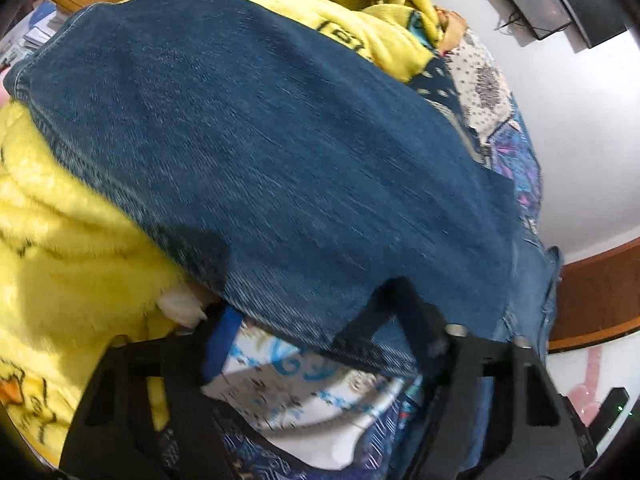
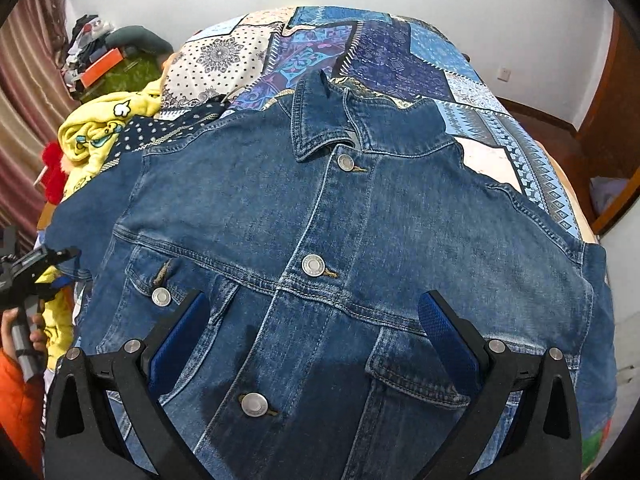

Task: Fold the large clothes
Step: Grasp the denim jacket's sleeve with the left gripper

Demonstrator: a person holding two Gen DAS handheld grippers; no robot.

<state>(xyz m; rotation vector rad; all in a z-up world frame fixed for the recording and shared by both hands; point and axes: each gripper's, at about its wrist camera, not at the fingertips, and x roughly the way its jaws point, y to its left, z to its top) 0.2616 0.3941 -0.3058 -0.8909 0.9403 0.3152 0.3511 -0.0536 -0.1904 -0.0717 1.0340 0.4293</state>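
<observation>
A blue denim jacket [image 2: 320, 232] lies front up and buttoned on a patchwork bed cover [image 2: 380, 52], collar at the far end. My right gripper [image 2: 314, 320] hovers open over the jacket's chest, its blue pads wide apart and empty. My left gripper [image 2: 60, 264] shows at the left edge of the right wrist view, at the end of the jacket's sleeve. In the left wrist view that sleeve [image 1: 260, 152] fills the frame and its edge lies between the fingers of the left gripper [image 1: 312, 328]. The denim hides the fingertips.
A yellow cartoon fleece blanket [image 1: 60, 248] and something red [image 2: 54, 168] are heaped left of the jacket. A cluttered green surface [image 2: 116, 72] and curtains stand at the far left. A wall screen [image 1: 536, 0] hangs above. Wooden floor [image 2: 540, 128] lies right of the bed.
</observation>
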